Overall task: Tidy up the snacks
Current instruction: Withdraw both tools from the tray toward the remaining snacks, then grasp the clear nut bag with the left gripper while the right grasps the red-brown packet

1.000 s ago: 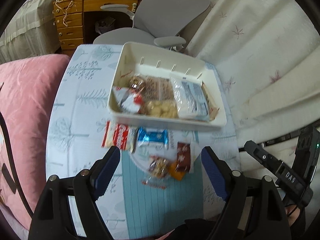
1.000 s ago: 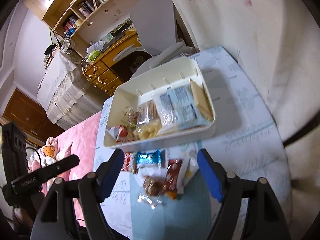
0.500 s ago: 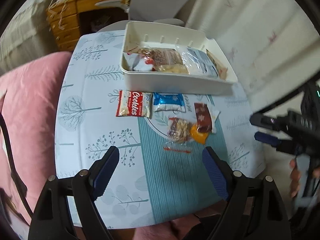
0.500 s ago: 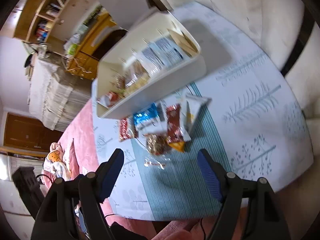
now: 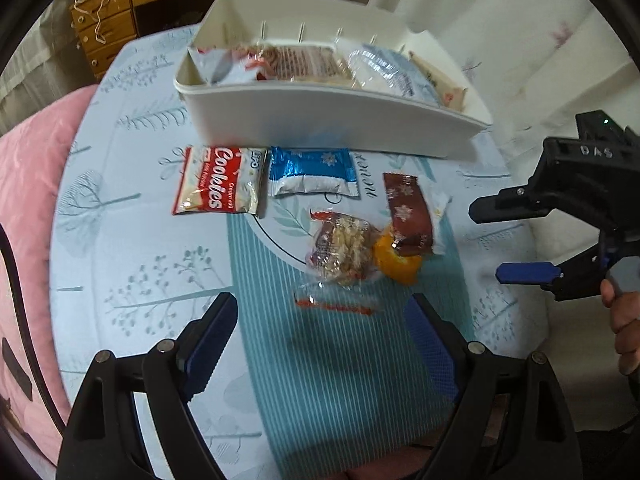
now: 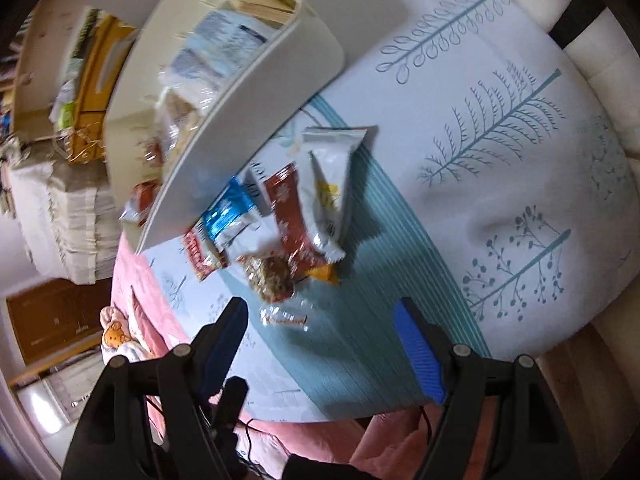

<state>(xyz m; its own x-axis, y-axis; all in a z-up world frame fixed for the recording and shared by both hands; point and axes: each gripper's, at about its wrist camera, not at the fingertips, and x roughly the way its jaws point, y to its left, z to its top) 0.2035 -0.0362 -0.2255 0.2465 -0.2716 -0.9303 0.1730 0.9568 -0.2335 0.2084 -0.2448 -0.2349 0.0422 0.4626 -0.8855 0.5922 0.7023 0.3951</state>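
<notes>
Snacks lie loose on the tabletop just in front of a white organizer bin, which suggests they are queued for sorting and have not yet gone in. In a row along the bin's near wall sit a red-and-white Cookies packet and a blue-and-silver wafer packet, touching edge to edge. A brown snowflake-print bar lies over a white packet and an orange piece, with a clear bag of nutty biscuits pressed against them; this small pile probably needs separating before any one item can be pinched cleanly.

The left gripper hangs above the tabletop with its jaws well apart and nothing between them, pointed steeply down at the near edge of the clear bag. The right gripper is likewise spread and empty, aimed at the same pile from the other side; a hand is visible on its handle in the left view.

The bin has slotted ribs on its far wall, apparently for dividers. It already holds several packets standing or leaning side by side: a red-and-white wrapper at the left end, a brown printed pack, a pale blue-and-white pack, and a tan bar at the right end. There seems little free room, so newcomers likely must slip in upright.
</notes>
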